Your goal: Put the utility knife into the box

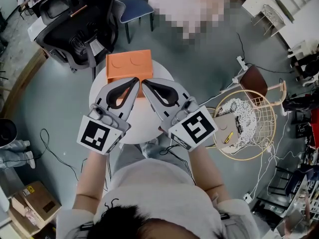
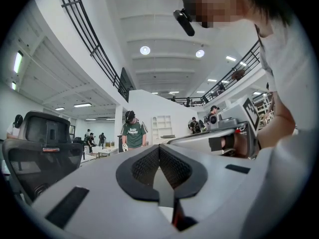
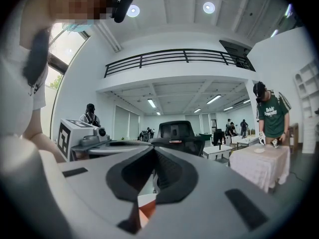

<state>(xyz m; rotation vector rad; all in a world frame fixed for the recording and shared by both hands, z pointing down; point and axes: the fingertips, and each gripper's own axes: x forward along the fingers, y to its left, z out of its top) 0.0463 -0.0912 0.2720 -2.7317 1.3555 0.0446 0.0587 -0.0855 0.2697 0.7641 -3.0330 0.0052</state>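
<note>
Overhead, orange rectangular box (image 1: 129,64) at the far edge of the round white table (image 1: 143,121), left gripper (image 1: 135,81) and right gripper (image 1: 145,82) side by side above it, fingers of each pressed together, nothing between, tips pointing toward the box.

Black chair (image 1: 79,24) close behind orange box (image 1: 128,63)

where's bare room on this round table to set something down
Bare top shows on the table along its near rim, and in a sliver at its left rim. The far side is crowded: the orange box sits there, and the left gripper and right gripper cover the middle.
</note>
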